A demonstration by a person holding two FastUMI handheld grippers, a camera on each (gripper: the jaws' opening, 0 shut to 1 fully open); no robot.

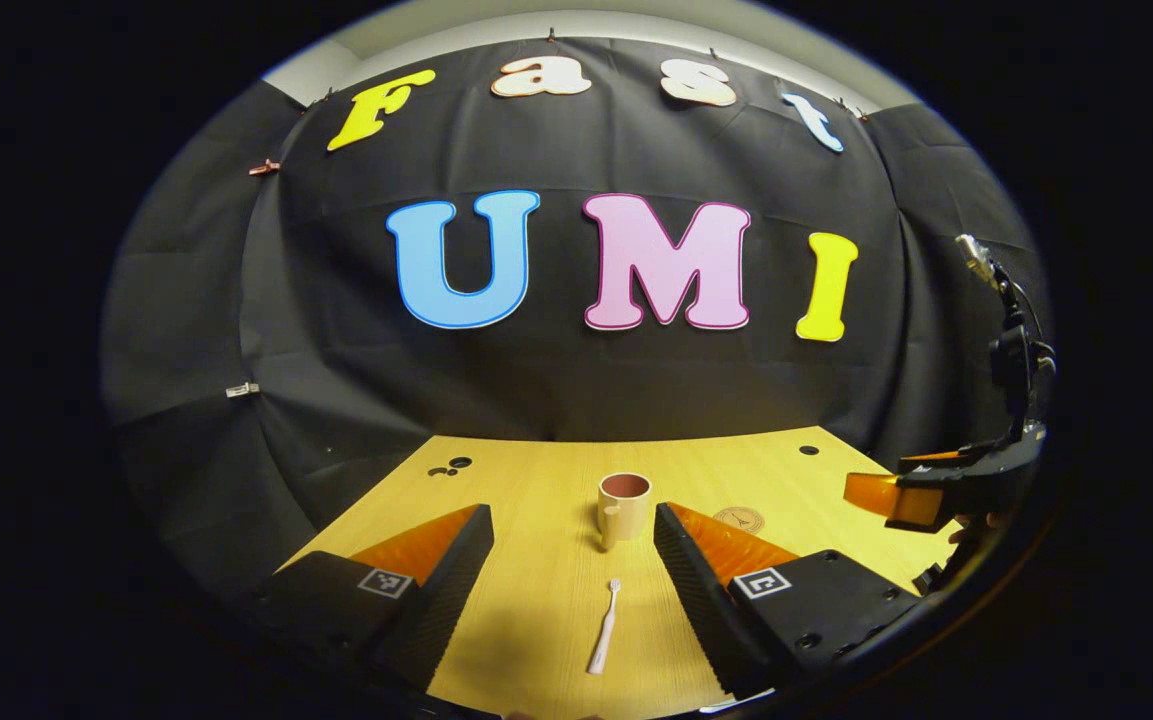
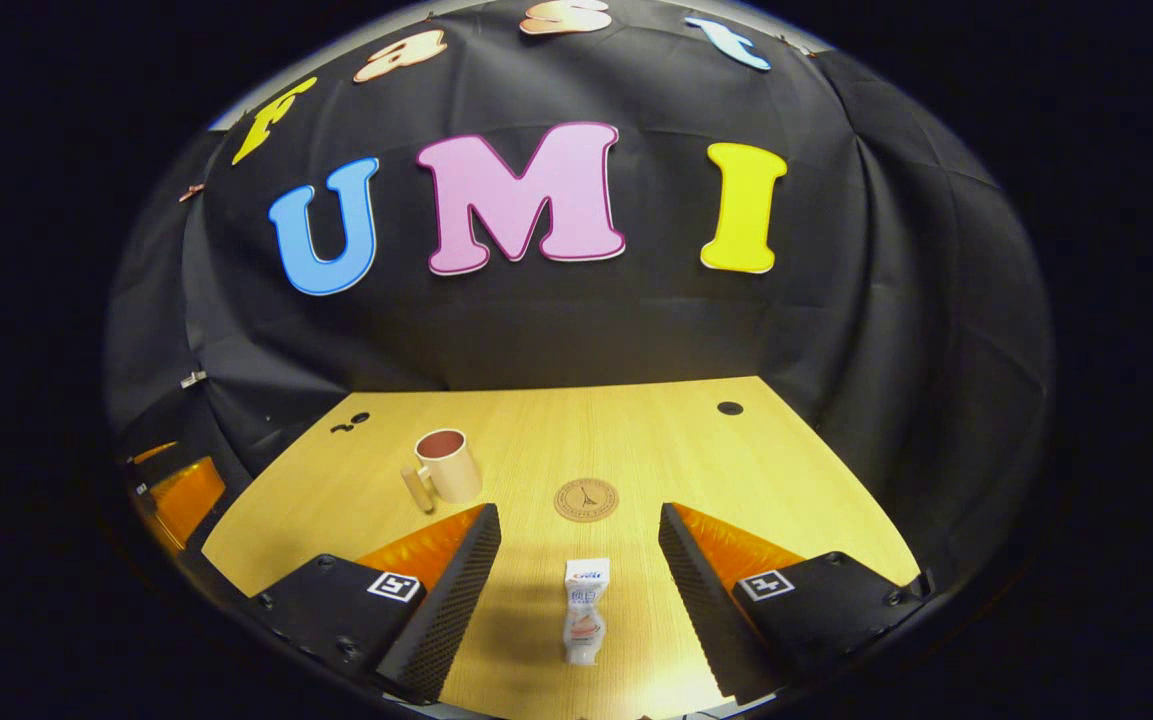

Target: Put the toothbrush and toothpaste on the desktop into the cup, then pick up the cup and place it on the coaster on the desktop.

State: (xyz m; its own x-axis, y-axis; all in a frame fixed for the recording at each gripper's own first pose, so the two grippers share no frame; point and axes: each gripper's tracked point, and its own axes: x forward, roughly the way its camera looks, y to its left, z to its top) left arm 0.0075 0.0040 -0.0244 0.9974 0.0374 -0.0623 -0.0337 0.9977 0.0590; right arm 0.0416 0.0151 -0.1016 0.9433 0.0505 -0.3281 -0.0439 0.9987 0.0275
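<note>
Wood-grain surface carries everything you need, and none of it is in the cup yet: the toothbrush lies flat between the fingers of your left hand-held gripper, head pointing toward the cup just beyond it, and the toothpaste lies flat between the fingers of your right hand-held gripper, with the coaster just ahead of it and the cup off to that view's left. Both hand-held grippers are spread wide and hold nothing, each hovering low and angled down at its own item. Watch the toothbrush: it is thin and lies flush on the surface, so closing from too high will likely miss it or flick it sideways. The tube is soft, so a hard squeeze near the middle may deform it or let it slip. The cup looks light, and its handle faces you, so dropping either item against the rim could tip or nudge it. In the left gripper view, your right hand-held gripper sits at the far right edge; keep the two apart when both converge on the cup.
</note>
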